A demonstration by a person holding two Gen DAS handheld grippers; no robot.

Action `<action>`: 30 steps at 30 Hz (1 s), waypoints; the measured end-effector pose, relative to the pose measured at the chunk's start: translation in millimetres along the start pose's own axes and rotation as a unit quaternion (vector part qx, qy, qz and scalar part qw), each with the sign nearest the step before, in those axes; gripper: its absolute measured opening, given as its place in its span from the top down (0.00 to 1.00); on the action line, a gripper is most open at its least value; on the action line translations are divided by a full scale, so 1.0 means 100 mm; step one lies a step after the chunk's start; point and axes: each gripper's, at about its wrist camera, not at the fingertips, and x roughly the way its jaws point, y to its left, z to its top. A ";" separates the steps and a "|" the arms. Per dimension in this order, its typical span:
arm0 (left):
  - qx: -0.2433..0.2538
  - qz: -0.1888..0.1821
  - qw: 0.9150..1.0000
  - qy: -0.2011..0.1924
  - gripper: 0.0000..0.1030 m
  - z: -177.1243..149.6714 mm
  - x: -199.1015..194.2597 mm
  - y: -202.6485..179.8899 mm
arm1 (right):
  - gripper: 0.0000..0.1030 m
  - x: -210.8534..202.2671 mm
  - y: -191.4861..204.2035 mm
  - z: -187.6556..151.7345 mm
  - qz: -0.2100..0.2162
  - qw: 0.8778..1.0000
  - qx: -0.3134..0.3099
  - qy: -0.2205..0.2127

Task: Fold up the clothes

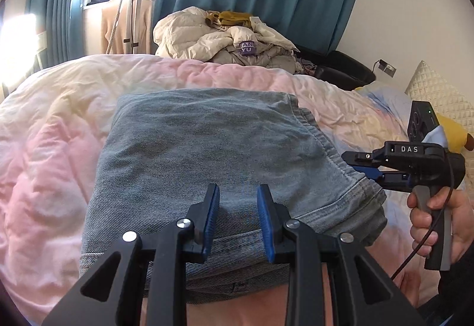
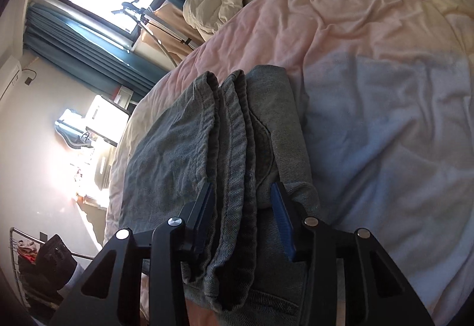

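Both tongs at folded jeans [image 1: 207,154]: L [image 1: 238,219] above, R [image 2: 241,216] straddling edge.

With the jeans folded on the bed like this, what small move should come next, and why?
Probably close the right gripper on the stacked edge of the folded jeans. Its fingers stand apart on either side of the layered hems, not yet pinching them, while the left gripper hovers open above the denim, holding nothing. Pinching first would keep the layers together for any lift.

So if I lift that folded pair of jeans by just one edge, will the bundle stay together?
Probably not. The folded jeans show several loose stacked layers along the edge, so they would likely sag and unfold. The denim looks thick, so likely heavy for its size and not slippery on the quilt.
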 end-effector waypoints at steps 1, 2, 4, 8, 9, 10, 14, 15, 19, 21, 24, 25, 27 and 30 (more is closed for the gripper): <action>0.002 0.001 1.000 0.000 0.74 0.00 0.00 -0.01 | 0.61 0.01 -0.01 -0.03 -0.004 1.000 0.000 0.002; 0.005 0.002 1.000 0.001 0.74 -0.01 0.00 -0.01 | 0.61 0.02 -0.01 -0.06 -0.008 1.000 0.001 0.004; 0.006 0.000 1.000 0.003 0.74 -0.01 0.00 -0.02 | 0.61 0.04 0.01 -0.07 -0.011 1.000 -0.008 0.005; -0.001 -0.009 1.000 0.004 0.74 0.00 -0.03 0.02 | 0.70 0.02 0.14 -0.10 -0.023 0.999 -0.045 0.000; -0.003 -0.011 1.000 0.003 0.74 0.01 -0.04 0.03 | 0.78 -0.01 0.15 -0.11 -0.028 0.999 -0.046 -0.005; -0.006 -0.013 1.000 0.002 0.74 0.01 -0.05 0.04 | 0.88 -0.06 0.15 -0.12 -0.031 0.999 -0.042 -0.014; -0.017 -0.024 1.000 0.003 0.74 -0.01 -0.09 0.07 | 0.96 -0.28 0.15 -0.17 -0.029 0.998 -0.018 -0.054; -0.020 -0.027 0.999 0.003 0.74 -0.01 -0.10 0.08 | 0.96 -0.33 0.15 -0.19 -0.028 0.998 -0.012 -0.063; -0.032 -0.039 0.999 0.004 0.74 -0.03 -0.14 0.11 | 0.96 -0.37 0.19 -0.24 -0.083 0.993 -0.015 -0.084; -0.037 -0.045 0.998 0.005 0.74 -0.04 -0.17 0.13 | 1.00 -0.32 0.09 -0.23 -0.118 0.990 -0.006 -0.080; -0.039 -0.042 0.998 0.006 0.74 -0.04 -0.17 0.13 | 0.99 -0.29 -0.15 -0.22 -0.079 0.993 0.045 -0.071; -0.038 -0.039 0.998 0.006 0.74 -0.04 -0.17 0.13 | 0.99 -0.34 -0.13 -0.20 -0.069 0.993 0.042 -0.083; -0.037 -0.034 0.999 0.006 0.74 -0.04 -0.17 0.13 | 0.97 -0.42 -0.01 -0.17 -0.049 0.993 0.019 -0.107; -0.038 -0.025 0.999 0.006 0.74 -0.05 -0.17 0.12 | 0.96 -0.47 0.23 -0.13 0.019 0.992 -0.015 -0.124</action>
